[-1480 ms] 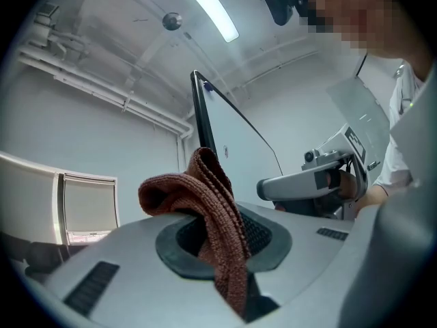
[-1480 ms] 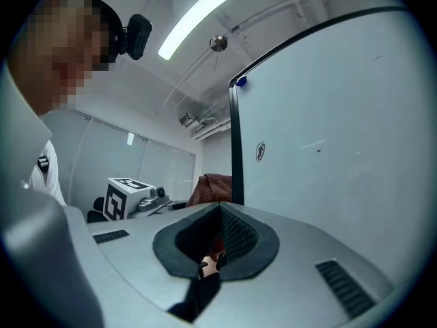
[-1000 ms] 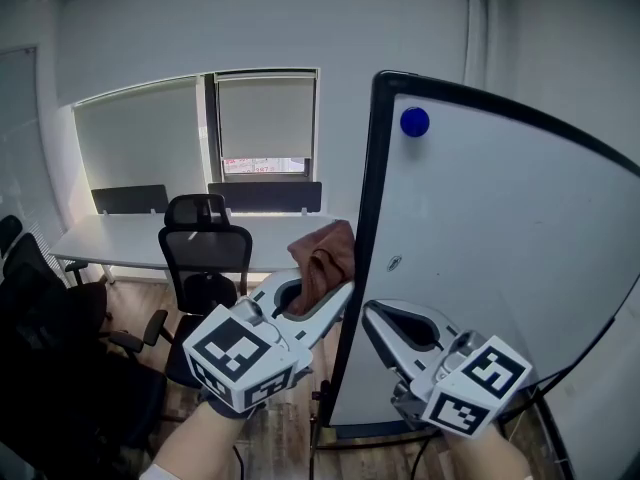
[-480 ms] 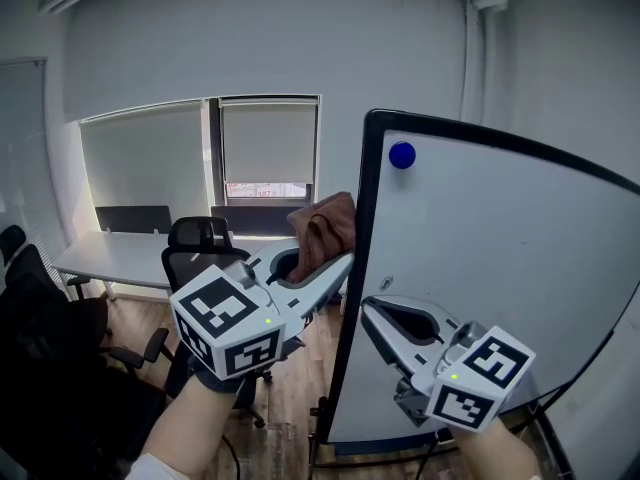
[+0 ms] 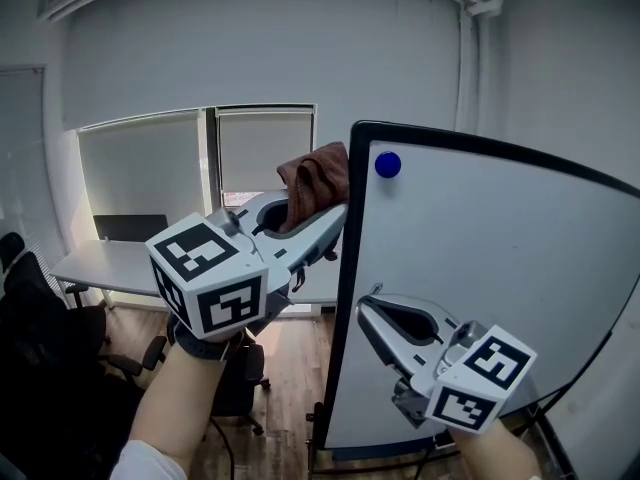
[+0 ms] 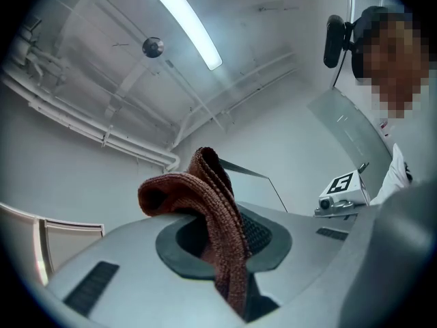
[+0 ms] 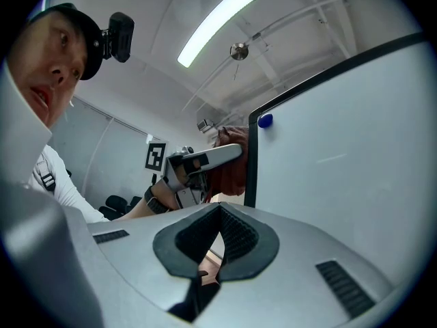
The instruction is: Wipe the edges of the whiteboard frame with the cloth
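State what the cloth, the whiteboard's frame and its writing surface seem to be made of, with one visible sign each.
The cloth: matte brown knitted fabric; ribbed loops show. The frame: smooth black, plastic or painted metal, the look leaves it open. The writing surface: white, smooth, likely coated panel with a faint even sheen.

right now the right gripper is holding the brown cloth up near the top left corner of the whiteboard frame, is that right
No: the left gripper holds the brown cloth, jaws shut on it in the left gripper view. It is near the top left corner of the whiteboard frame.
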A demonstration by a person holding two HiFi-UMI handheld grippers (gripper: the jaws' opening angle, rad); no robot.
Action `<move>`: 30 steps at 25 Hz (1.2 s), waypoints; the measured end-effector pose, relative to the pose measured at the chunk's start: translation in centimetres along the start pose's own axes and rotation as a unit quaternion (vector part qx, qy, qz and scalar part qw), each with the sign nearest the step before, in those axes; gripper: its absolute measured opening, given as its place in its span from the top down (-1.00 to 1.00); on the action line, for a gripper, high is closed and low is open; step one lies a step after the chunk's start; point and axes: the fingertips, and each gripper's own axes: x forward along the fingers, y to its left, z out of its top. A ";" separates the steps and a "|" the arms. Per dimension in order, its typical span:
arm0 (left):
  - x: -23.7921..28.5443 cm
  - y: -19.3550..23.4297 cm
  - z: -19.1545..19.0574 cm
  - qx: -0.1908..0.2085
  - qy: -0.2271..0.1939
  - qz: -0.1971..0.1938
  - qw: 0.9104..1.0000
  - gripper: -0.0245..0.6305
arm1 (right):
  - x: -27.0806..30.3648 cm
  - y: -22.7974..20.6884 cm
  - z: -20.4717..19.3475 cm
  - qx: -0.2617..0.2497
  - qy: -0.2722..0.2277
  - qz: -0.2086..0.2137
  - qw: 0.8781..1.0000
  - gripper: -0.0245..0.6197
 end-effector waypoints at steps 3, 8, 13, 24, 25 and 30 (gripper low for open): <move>0.2 0.2 0.7 0.009 -0.005 0.001 1.000 0.74 | -0.4 0.1 -0.6 0.000 -0.002 -0.001 1.000 0.91; 1.2 2.1 3.6 0.009 -0.009 -0.008 1.000 0.74 | 0.0 -0.8 1.1 0.005 -0.002 -0.003 1.000 0.91; 1.3 2.1 4.3 0.014 -0.013 -0.014 1.000 0.74 | -0.4 -0.8 0.7 0.006 -0.006 -0.003 1.000 0.91; 0.4 0.8 3.4 0.026 -0.029 -0.016 0.999 0.74 | 0.1 -0.5 0.8 0.021 -0.009 -0.001 1.000 0.91; 0.2 0.3 2.9 0.033 -0.030 -0.019 0.999 0.74 | 0.0 -0.6 0.6 0.023 -0.010 -0.002 1.000 0.91; -0.4 -4.5 -2.5 0.066 -0.019 -0.058 0.996 0.74 | -0.8 -0.6 -2.5 0.035 -0.004 -0.008 0.999 0.91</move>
